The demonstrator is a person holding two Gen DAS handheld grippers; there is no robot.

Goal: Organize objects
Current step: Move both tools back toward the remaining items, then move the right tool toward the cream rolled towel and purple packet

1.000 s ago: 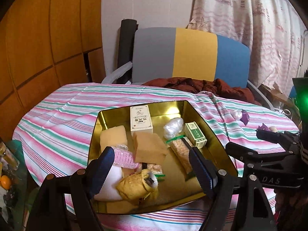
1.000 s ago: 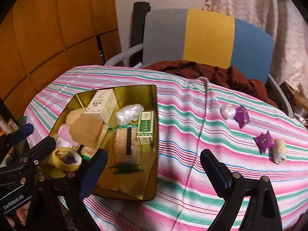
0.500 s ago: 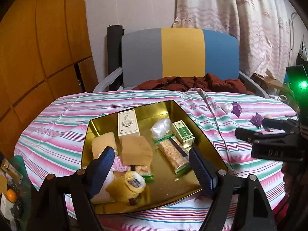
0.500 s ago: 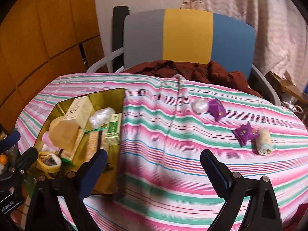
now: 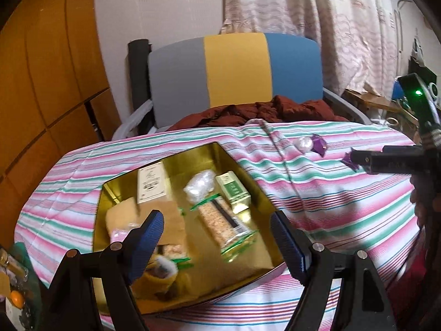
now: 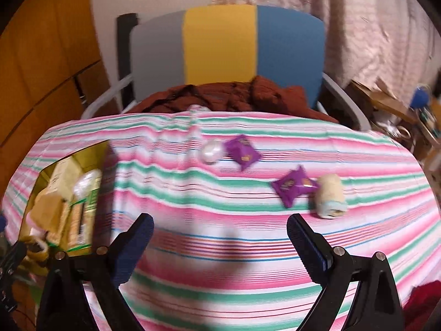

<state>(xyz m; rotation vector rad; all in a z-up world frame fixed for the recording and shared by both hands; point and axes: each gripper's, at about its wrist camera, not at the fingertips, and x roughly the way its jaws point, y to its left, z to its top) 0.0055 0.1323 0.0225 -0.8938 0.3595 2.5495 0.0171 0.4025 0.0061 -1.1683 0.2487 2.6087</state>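
Four loose items on striped cloth: white ball [image 6: 210,151], two purple packets [image 6: 242,151], cream roll [image 6: 330,195]; gold tray [image 5: 249,176] left, already filled. Right gripper [image 6: 220,245] has swung off tray toward them, wide open, empty; left gripper [image 5: 217,242] likewise over tray.

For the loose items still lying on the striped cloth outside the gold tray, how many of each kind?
Purple packets: 2
White wrapped ball: 1
Cream roll: 1
Total: 4
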